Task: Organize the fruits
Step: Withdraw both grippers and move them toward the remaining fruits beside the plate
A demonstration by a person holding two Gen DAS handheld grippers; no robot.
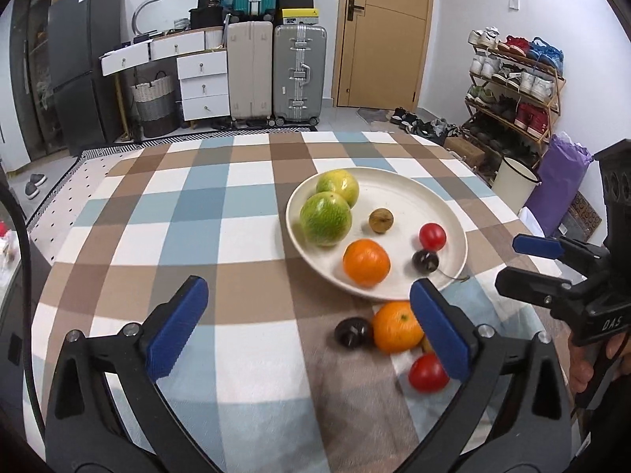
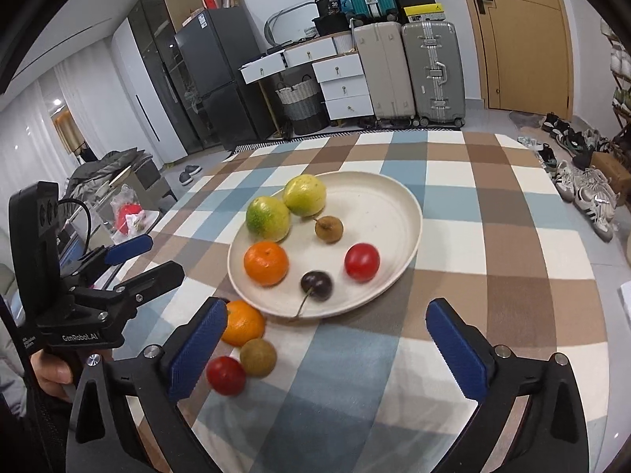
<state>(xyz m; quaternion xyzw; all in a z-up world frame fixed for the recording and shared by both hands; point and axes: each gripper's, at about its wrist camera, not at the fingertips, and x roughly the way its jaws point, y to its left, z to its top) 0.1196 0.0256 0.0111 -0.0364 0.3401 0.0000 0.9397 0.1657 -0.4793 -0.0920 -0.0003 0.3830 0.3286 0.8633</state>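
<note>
Both grippers wide open, empty: left gripper [image 1: 307,327], right gripper [image 2: 327,351]. Plate [image 2: 398,205] mid-table, six fruits on it. Loose orange [image 2: 242,323], tomato [image 2: 225,375], brown fruit [image 2: 258,356], dark plum [image 1: 353,332] near plate's near rim. Suggest centring jaws on orange, squeezing gently.

two oranges [image 2: 266,263], two tomatoes [image 2: 362,261]
</note>
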